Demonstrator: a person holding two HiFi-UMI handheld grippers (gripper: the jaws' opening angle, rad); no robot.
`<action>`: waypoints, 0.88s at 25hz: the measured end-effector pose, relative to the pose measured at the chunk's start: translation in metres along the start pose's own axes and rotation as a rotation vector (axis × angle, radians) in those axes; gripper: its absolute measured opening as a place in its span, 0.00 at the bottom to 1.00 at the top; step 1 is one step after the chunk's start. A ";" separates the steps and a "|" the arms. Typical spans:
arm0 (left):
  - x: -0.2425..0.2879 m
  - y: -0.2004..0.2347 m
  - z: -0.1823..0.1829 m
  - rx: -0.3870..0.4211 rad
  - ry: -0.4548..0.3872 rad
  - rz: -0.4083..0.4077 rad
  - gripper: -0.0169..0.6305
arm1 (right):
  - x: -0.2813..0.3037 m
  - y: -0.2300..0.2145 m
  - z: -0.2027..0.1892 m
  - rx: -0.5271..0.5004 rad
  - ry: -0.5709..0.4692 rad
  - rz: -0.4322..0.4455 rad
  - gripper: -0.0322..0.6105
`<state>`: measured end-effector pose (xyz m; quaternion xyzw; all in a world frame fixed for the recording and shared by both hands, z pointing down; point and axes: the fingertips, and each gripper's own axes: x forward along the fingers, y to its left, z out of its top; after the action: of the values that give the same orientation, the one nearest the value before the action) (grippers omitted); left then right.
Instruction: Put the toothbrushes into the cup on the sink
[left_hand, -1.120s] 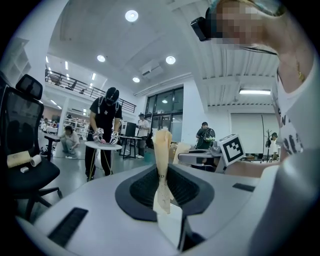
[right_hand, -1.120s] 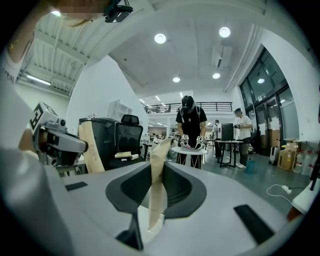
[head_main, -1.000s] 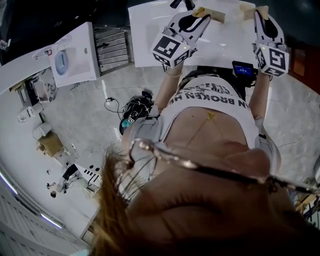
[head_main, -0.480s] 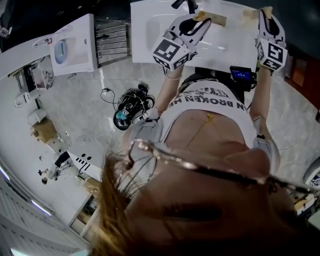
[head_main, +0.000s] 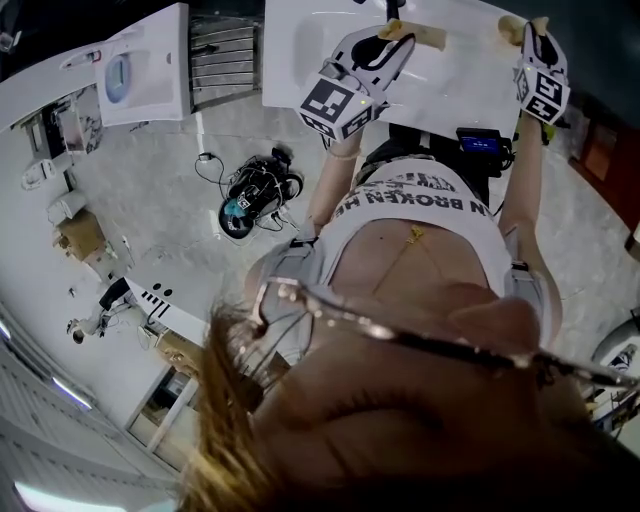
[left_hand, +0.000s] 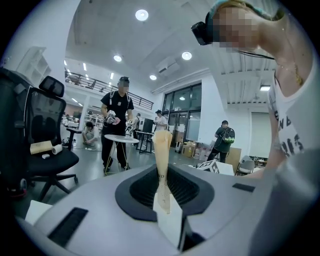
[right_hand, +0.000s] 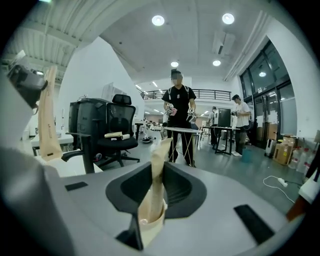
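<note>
Sink (head_main: 290, 70) white and glossy; office floor (head_main: 150, 235) grey

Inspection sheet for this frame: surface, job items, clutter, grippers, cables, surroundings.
Surface: white sink.
Job's things: left toothbrush and right toothbrush, both beige, one in each gripper; cup not seen.
Clutter: nothing seen.
Grippers: left gripper and right gripper over the sink in the head view, jaws shut on their toothbrushes.
Cables: black device with loose cables on the floor; white cable.
Surroundings: second sink unit, office chair, people by a round table.
</note>
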<state>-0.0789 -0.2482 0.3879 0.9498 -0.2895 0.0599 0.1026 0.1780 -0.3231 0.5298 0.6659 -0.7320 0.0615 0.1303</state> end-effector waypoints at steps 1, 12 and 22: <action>-0.002 0.000 -0.003 -0.003 0.001 0.006 0.12 | 0.000 0.000 -0.003 -0.005 -0.003 -0.001 0.17; 0.005 0.025 -0.004 -0.008 -0.002 0.012 0.12 | 0.012 0.007 0.008 0.003 0.004 -0.010 0.28; 0.005 0.011 0.000 0.006 -0.005 -0.021 0.12 | -0.042 -0.009 0.032 -0.004 -0.037 -0.090 0.32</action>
<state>-0.0810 -0.2602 0.3911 0.9533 -0.2795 0.0572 0.0995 0.1866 -0.2923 0.4871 0.6988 -0.7039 0.0418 0.1205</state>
